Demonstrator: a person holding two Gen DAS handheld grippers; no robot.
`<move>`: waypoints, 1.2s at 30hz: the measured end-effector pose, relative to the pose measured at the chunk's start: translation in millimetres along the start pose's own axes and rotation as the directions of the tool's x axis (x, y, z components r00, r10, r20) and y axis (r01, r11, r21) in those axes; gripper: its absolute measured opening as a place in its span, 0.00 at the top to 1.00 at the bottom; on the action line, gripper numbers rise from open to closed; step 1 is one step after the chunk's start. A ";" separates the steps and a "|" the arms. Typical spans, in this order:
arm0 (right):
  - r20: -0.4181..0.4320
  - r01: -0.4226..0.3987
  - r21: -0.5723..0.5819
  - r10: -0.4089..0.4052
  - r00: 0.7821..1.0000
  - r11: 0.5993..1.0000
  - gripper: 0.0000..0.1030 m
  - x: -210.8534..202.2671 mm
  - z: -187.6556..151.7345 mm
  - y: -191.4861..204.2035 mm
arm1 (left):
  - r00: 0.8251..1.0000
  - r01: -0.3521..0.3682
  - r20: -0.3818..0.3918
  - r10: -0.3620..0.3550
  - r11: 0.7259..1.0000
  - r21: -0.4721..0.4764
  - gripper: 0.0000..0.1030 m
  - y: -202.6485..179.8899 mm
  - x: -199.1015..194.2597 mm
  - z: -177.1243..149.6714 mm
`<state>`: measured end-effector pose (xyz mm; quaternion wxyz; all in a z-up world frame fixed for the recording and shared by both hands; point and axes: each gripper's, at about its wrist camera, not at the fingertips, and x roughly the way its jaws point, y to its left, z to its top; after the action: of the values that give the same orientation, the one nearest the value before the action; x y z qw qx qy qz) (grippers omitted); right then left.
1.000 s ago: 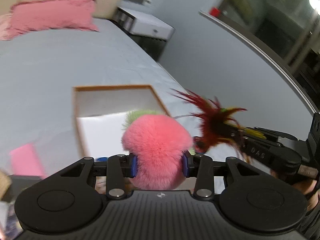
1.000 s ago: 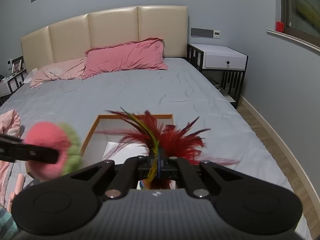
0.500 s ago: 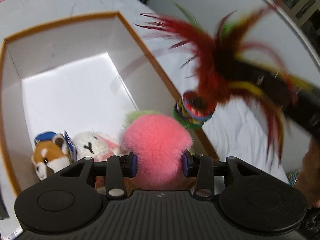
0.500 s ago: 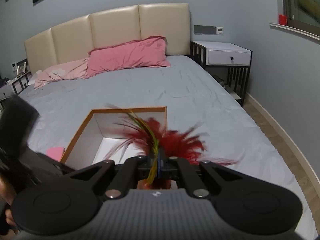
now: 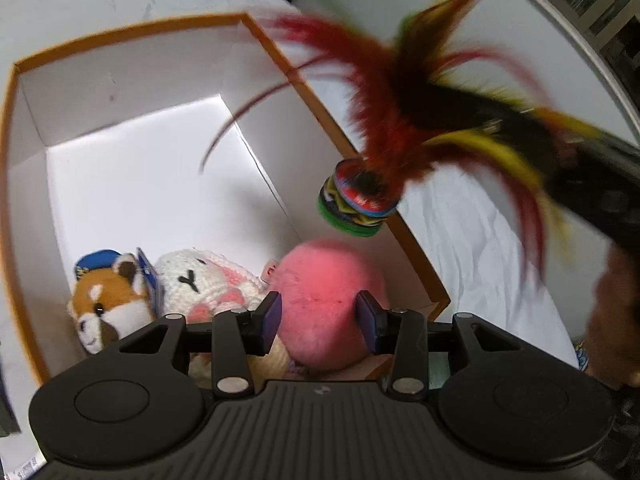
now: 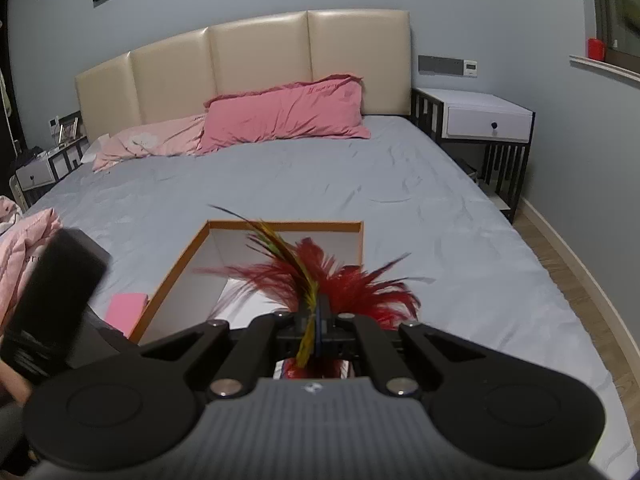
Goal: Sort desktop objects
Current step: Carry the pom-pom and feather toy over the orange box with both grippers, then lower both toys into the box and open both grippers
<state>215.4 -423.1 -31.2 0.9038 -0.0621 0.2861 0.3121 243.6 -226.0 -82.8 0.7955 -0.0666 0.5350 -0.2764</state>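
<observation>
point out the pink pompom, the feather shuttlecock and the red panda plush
pink pompom [image 5: 325, 280], left wrist view, upper fluffy surface
feather shuttlecock [image 5: 358, 200], left wrist view, stacked disc base
red panda plush [image 5: 108, 304], left wrist view, its face

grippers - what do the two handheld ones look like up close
Both are matte black plastic. Each left gripper finger carries a blue pad and a silver pivot screw; the ribbed body has two round discs and a small white logo. The right gripper matches, its pads barely visible. No cables or sleeves are clear.
</observation>
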 end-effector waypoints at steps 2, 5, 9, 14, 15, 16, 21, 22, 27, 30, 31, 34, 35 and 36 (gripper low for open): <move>-0.004 0.004 -0.019 -0.004 1.000 1.000 1.00 6.3 1.8 3.1 | 1.000 -0.002 0.014 0.002 1.000 0.000 0.55 5.5 -5.9 -1.3; -0.013 0.002 -0.046 -0.002 1.000 0.999 1.00 17.7 2.3 6.7 | 0.999 0.000 0.034 0.000 1.000 -0.012 0.55 17.0 -15.7 -5.5; -0.039 0.013 -0.091 -0.017 0.999 0.996 1.00 34.7 -4.3 13.1 | 0.997 -0.033 0.065 0.037 0.998 -0.056 0.55 31.8 -27.7 -7.2; -0.085 0.029 -0.157 -0.043 0.995 0.987 1.00 53.7 -17.3 23.6 | 0.992 -0.066 0.095 0.077 0.991 -0.112 0.55 51.3 -40.1 -12.6; -0.091 0.037 -0.181 -0.054 0.994 0.983 1.00 56.9 -19.3 26.3 | 0.992 -0.071 0.099 0.083 0.990 -0.118 0.55 39.1 -53.0 -12.4; -0.095 0.041 -0.204 -0.062 0.994 0.978 1.00 59.9 -21.6 29.3 | 0.991 -0.074 0.102 0.087 0.989 -0.124 0.55 41.4 -53.5 -12.5; -0.140 0.062 -0.269 -0.103 0.985 0.961 1.00 77.0 -30.4 36.4 | 0.990 -0.077 0.106 0.091 0.989 -0.129 0.55 33.3 -87.7 -40.9; -0.150 0.063 -0.273 -0.107 0.983 0.960 1.00 79.1 -31.3 36.3 | 0.990 -0.075 0.107 0.089 0.989 -0.129 0.55 32.8 -92.8 -45.2; -0.213 0.070 -0.296 -0.137 0.967 0.953 0.95 85.2 -38.7 38.0 | 0.991 -0.075 0.104 0.090 0.988 -0.137 0.55 34.4 -97.1 -48.5; -0.227 0.075 -0.292 -0.145 0.963 0.954 0.71 77.2 -40.0 37.7 | 0.991 -0.079 0.100 0.093 0.987 -0.137 0.55 34.0 -97.9 -50.3; -0.234 0.069 -0.284 -0.139 0.962 0.956 0.71 73.4 -39.5 36.7 | 0.991 -0.080 0.099 0.094 0.987 -0.137 0.55 34.3 -96.5 -50.8; -0.313 0.034 -0.217 -0.103 0.944 0.975 0.71 63.9 -36.3 29.4 | 0.991 -0.081 0.099 0.095 0.988 -0.133 0.55 34.1 -96.4 -53.6; -0.349 0.016 -0.181 -0.079 0.934 0.983 0.72 61.5 -34.7 25.6 | 0.991 -0.081 0.099 0.095 0.988 -0.133 0.55 33.9 -96.5 -54.4; -0.391 -0.002 -0.142 -0.054 0.919 0.990 0.72 60.1 -32.7 21.3 | 0.990 -0.082 0.099 0.095 0.988 -0.134 0.55 34.0 -96.5 -54.4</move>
<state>225.6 -383.9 -90.3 0.8253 -0.1905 0.4386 0.3005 181.3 -137.8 -40.6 0.8281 -0.1089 0.5117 -0.2014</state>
